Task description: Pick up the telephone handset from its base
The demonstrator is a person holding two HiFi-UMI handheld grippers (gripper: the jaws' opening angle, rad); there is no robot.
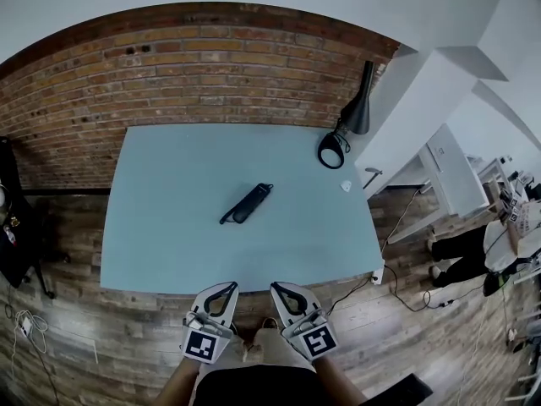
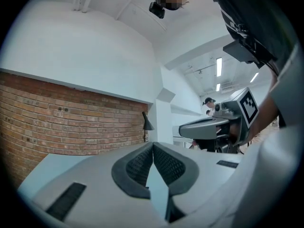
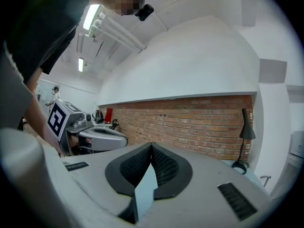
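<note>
The black telephone handset (image 1: 246, 204) lay slanted on the pale blue table (image 1: 169, 227), near the middle of the frame. Well apart from it, at the bottom, the left gripper (image 1: 226, 288) and right gripper (image 1: 277, 289) had their jaws fully together, with nothing between them.

The person stands with both arms drawn in close to the body, the left forearm (image 1: 173, 386) and the right forearm (image 1: 336, 386) reaching forward from the waist. The left tool (image 1: 229, 287) and the right tool (image 1: 277, 288) are held side by side, near each other but not touching. Both point ahead and roughly level, their tips leaning slightly toward one another. Each tool's jaws are pressed together at the tips with nothing between them, and their marker cubes face upward.
</note>
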